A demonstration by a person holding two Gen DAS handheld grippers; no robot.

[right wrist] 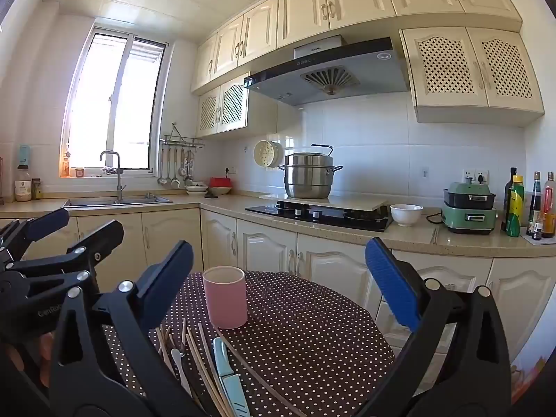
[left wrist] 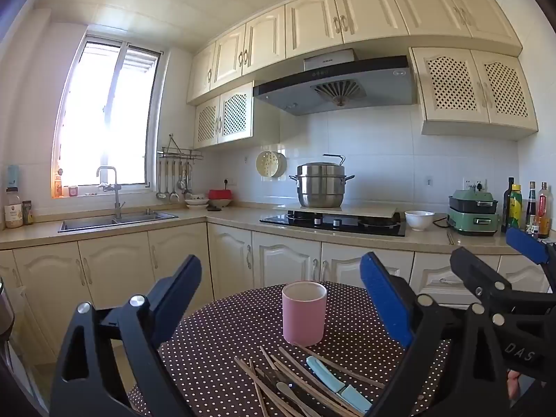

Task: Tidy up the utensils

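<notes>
Nothing is picked yet: both the left hand-held gripper (left wrist: 281, 299) and right hand-held gripper (right wrist: 279, 278) hover spread and empty, so next comes pinching one of the chopsticks (left wrist: 299, 378) near the pink cup (left wrist: 304, 312).

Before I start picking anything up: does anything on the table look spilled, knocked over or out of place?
Nothing spilled or tipped. The pink cup stands upright on the dotted tablecloth. The only mess is the chopsticks, lying loose and crisscrossed in front of it with a light blue knife among them, none in the cup.

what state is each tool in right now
left tool: open, holding nothing
right tool: open, holding nothing
</notes>
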